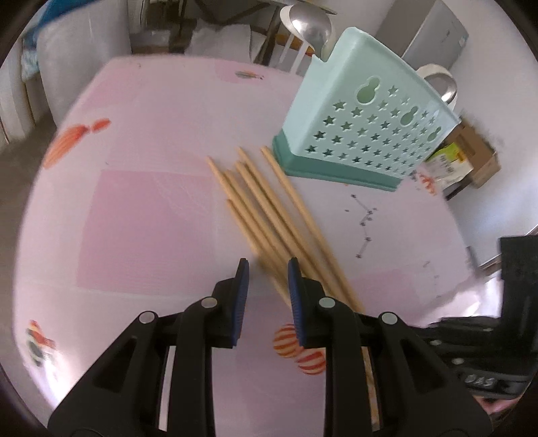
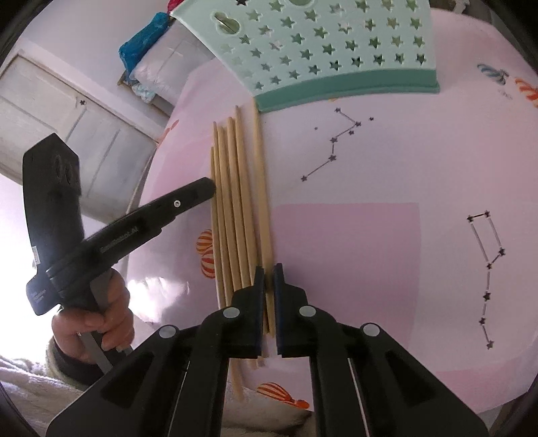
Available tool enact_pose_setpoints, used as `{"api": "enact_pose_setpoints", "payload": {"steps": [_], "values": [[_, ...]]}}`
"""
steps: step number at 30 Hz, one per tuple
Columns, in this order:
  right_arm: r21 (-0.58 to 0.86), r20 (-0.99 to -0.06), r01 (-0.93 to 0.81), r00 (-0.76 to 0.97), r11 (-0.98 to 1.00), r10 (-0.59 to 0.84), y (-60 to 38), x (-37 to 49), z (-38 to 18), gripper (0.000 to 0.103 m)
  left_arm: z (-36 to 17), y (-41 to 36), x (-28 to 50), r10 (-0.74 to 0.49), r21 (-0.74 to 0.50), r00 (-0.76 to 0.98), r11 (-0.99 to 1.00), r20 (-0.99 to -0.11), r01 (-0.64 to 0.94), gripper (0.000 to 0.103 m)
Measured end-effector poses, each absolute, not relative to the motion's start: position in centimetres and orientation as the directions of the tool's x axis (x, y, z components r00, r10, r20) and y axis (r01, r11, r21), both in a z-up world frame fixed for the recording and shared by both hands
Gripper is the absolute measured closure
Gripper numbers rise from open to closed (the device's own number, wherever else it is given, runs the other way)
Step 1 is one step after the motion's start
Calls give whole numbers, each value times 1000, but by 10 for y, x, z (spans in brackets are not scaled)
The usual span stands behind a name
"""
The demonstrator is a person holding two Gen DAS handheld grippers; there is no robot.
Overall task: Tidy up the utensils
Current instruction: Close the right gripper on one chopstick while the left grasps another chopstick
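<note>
down on the pink tabletop (image 1: 144,215), a loose bundle of wooden chopsticks (image 1: 269,215), side by side, tips toward the mint green utensil holder (image 1: 366,124). holder upright near the far edge, star-shaped cutouts over its wall, darker green base, one chopstick tip just beside that base. inside the holder, a metal ladle (image 1: 309,27) and a white-handled utensil (image 1: 440,80) poking above the rim.

left hand-held gripper (image 1: 267,269) angled down over the near ends of the chopsticks, blue pads a modest gap apart with a few chopsticks running through that gap; cannot tell whether the pads press on them. seen from the right wrist view as a black tool (image 2: 188,198) reaching in from the left, its tip against the outer side of the bundle, held by a hand (image 2: 97,316) in a pale sleeve.

right hand-held gripper (image 2: 269,272) nearly closed, pads pinched on the rightmost chopstick (image 2: 260,174), slightly apart from the rest of the bundle. striped balloon prints and star patterns across the tabletop cover.
</note>
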State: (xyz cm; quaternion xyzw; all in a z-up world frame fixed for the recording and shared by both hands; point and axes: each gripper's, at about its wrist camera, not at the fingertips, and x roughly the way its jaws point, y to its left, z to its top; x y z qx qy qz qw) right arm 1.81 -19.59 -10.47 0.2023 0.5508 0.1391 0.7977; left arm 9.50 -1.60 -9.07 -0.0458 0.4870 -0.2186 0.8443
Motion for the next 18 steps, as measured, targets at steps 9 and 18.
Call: {"api": "enact_pose_setpoints", "payload": {"steps": [9, 18], "values": [[325, -861, 28, 422, 945, 284, -209, 24, -97, 98, -90, -26, 80, -318, -142, 481, 919, -817, 367, 82], [316, -858, 33, 437, 948, 270, -211, 23, -96, 98, -90, -41, 74, -291, -90, 490, 915, -822, 392, 80]]}}
